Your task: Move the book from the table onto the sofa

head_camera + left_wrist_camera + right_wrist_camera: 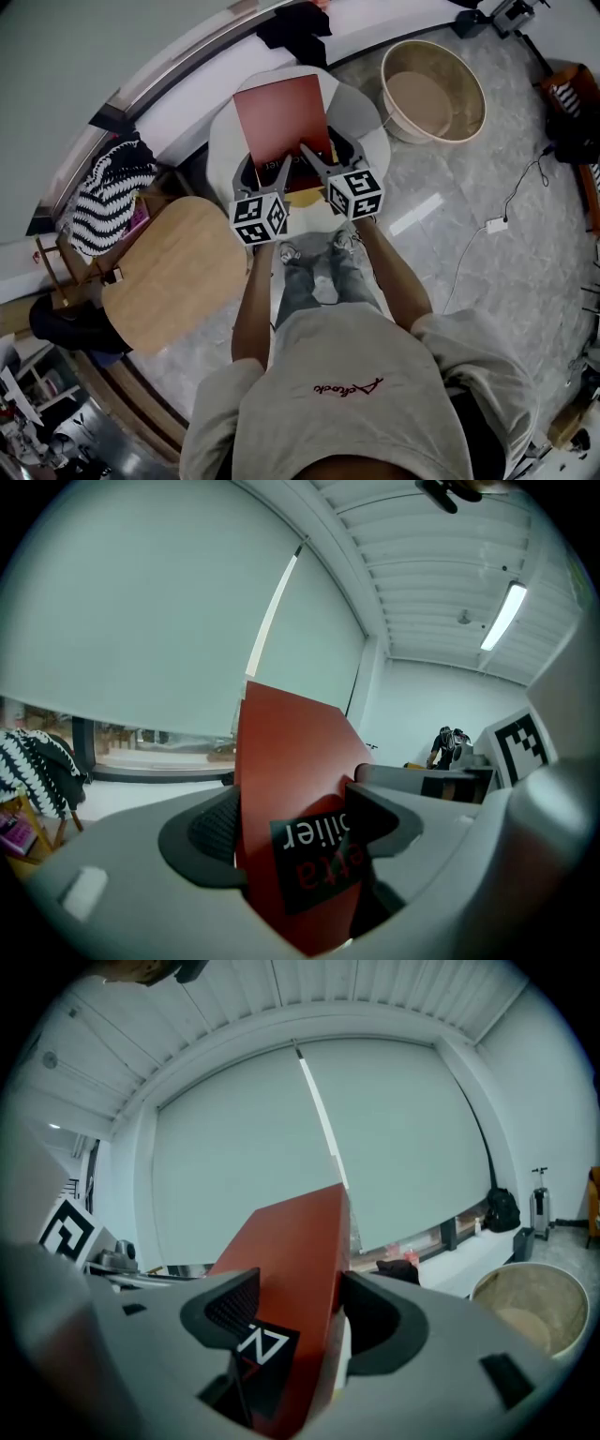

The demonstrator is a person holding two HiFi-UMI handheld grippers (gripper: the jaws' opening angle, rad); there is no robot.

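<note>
Two grippers: left gripper [265,178] and right gripper [326,157] each clamped on the book [281,117], side by side at its 6 o'clock edge
Book: held tilted above the table [220,141]; free edge toward 12 o'clock
Handling: likely stiff and fairly light; glossy cover may slip; a deep bite on the near edge, one gripper per side, should stop swing
Sofa: cannot tell where

Legible markings
Black label [314,850] on the book [281,780]: white letters "lier", partly covered; red letters below it unreadable. Shirt [375,356] script illegible.
</note>
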